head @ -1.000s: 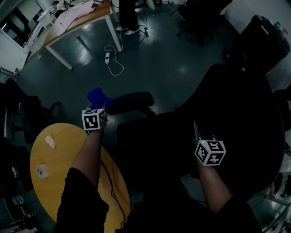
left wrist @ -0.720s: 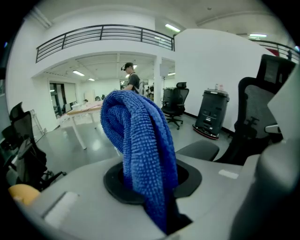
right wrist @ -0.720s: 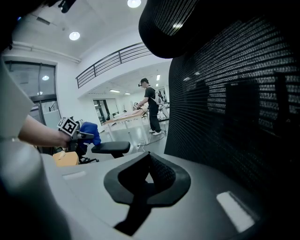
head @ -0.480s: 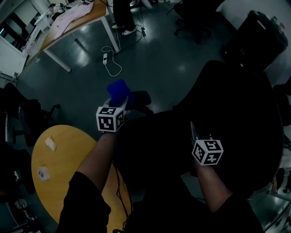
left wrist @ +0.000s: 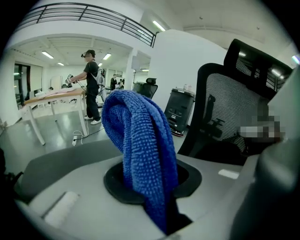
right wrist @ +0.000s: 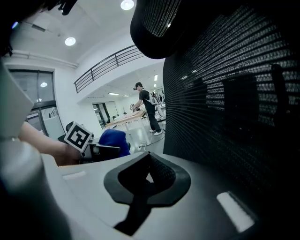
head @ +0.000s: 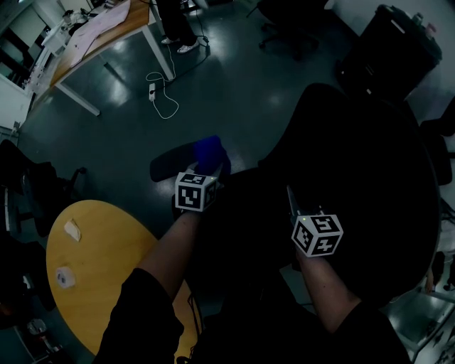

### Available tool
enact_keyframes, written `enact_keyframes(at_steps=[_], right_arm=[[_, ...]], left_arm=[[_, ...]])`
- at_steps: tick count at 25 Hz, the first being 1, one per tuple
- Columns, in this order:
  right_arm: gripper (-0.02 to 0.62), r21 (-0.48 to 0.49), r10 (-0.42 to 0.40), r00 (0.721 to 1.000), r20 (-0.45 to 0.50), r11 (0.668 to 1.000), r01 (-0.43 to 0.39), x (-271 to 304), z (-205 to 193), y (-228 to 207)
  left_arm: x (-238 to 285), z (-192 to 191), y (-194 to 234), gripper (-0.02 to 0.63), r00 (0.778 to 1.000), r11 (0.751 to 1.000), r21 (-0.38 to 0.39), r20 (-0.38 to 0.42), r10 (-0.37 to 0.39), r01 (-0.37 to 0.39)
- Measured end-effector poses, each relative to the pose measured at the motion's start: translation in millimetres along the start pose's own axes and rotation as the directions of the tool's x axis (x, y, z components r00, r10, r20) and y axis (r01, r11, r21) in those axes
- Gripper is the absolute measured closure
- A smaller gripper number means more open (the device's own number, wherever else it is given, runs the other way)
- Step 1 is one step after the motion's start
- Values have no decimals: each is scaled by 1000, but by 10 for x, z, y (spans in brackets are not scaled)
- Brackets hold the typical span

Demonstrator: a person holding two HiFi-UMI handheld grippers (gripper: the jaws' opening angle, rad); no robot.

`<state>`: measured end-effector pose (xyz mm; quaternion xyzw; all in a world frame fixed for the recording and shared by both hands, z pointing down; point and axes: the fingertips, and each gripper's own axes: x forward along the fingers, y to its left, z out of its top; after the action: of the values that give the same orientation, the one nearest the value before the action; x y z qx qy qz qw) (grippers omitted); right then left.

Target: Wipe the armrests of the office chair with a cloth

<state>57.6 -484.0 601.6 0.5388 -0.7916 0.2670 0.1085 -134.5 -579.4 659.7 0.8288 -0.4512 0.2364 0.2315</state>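
Cloth (left wrist: 140,150), a blue nubbly microfibre, is pinched in the left gripper (head: 202,176) and stands up out of its jaws in a thick fold. In the head view it sits at the near end of the dark, oblong armrest (head: 170,162); whether it touches the pad cannot be told. The right gripper (right wrist: 147,161) has its jaws pressed together with nothing between them, close against the chair (head: 355,178), whose back is black open mesh with a curved headrest above.

The floor (head: 234,85) is dark, smooth and glossy, catching the ceiling lights. A round yellow table (head: 92,263) lies under the left forearm, its curved edge just beside the chair seat, with two small pale bits on it. Across the room stands a wooden desk (head: 106,32) on white legs, a person (head: 174,21) beside it, and a white cable (head: 160,96) looped on the floor below. Between desk and armrest the floor lies open; to the right the chair back and a black case (head: 391,50) crowd in.
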Motion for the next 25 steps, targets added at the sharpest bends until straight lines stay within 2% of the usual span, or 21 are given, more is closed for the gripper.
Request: enact_keyframes(at_steps=[6, 15, 20, 25], right_arm=[[591, 15, -1, 1000, 0, 1000, 1, -36, -8, -38], [591, 8, -3, 1000, -21, 1000, 3, -88, -28, -81], [591, 10, -20, 999, -34, 1000, 20, -127, -67, -84], [591, 31, -51, 997, -52, 998, 53, -220, -141, -138]], left_arm=[[-289, -283, 457, 500, 996, 996, -27, -46, 82, -84], [-862, -617, 1101, 500, 976, 978, -46, -87, 199, -204], [-1210, -806, 1456, 500, 960, 958, -95, -96, 263, -272], [-1528, -1028, 1823, 500, 933, 924, -141, -113, 341, -355]])
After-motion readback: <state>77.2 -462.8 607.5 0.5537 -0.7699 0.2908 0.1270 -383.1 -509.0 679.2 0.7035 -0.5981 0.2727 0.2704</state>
